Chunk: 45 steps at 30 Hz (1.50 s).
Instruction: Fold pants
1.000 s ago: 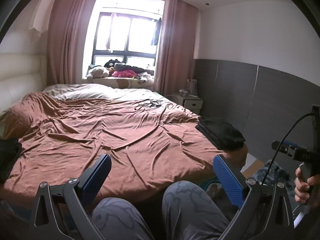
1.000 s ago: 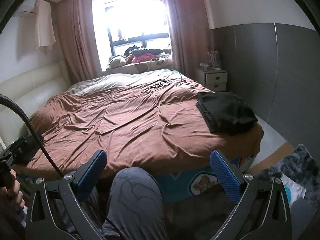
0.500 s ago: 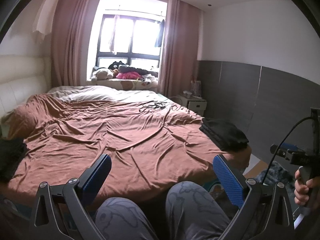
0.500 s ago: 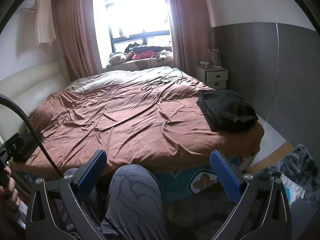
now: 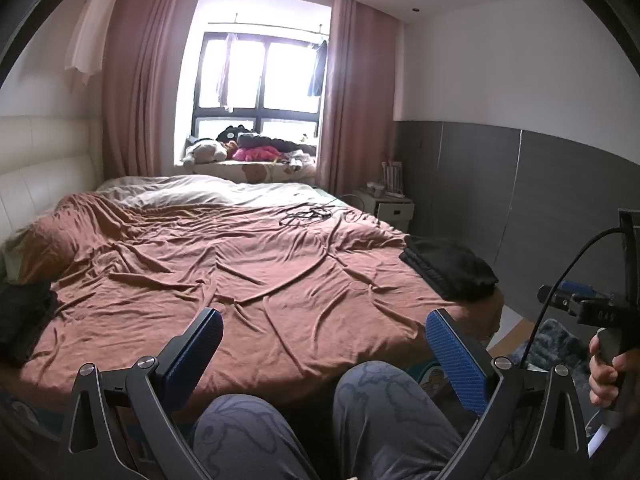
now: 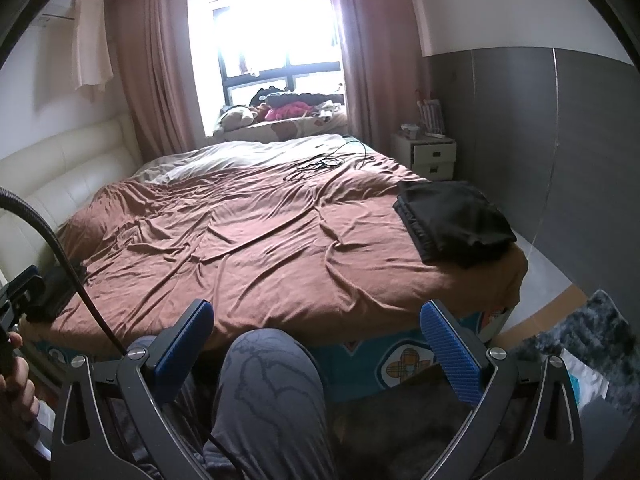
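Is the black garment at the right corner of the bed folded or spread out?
Folded: the black garment lies as a compact, layered rectangle with stacked edges.

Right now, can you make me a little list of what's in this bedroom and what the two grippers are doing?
place: bedroom, brown bedspread on the bed
folded dark clothes: black stack near the bed's right corner
other dark clothes: heap at the bed's left edge
cables: tangle at the far side of the bed
left gripper: open, empty, above the person's knees
right gripper: open, empty
window sill: soft toys

dark clothes [image 5: 24, 312], perhaps pants, edge-cropped
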Available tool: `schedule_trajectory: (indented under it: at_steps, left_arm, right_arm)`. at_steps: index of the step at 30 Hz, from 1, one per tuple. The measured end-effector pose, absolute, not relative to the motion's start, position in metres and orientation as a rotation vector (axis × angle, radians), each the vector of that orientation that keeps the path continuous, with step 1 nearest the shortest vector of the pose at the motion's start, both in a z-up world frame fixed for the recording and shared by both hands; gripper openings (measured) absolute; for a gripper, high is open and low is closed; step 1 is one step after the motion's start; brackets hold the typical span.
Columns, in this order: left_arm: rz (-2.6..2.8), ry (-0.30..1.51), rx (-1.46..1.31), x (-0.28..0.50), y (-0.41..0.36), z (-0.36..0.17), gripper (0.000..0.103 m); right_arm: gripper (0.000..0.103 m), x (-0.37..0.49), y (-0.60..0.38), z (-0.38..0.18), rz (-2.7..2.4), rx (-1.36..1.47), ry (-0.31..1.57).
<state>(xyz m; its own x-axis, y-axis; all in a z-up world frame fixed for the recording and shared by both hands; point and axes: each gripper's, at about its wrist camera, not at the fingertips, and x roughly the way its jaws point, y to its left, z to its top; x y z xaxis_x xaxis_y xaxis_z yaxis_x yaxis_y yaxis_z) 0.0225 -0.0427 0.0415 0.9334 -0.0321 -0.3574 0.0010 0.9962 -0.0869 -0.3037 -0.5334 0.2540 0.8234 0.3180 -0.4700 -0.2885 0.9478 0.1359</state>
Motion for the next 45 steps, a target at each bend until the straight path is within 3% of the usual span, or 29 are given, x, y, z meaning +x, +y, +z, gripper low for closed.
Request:
schedule_trajectory:
  at_steps: [45]
  left_arm:
    - [0.013, 0.387, -0.076, 0.0250, -0.0466, 0.0417, 0.103]
  right_arm:
    - [0.103, -0.2990, -0.5395, 0.2547, 0.335, 0.049, 0.517]
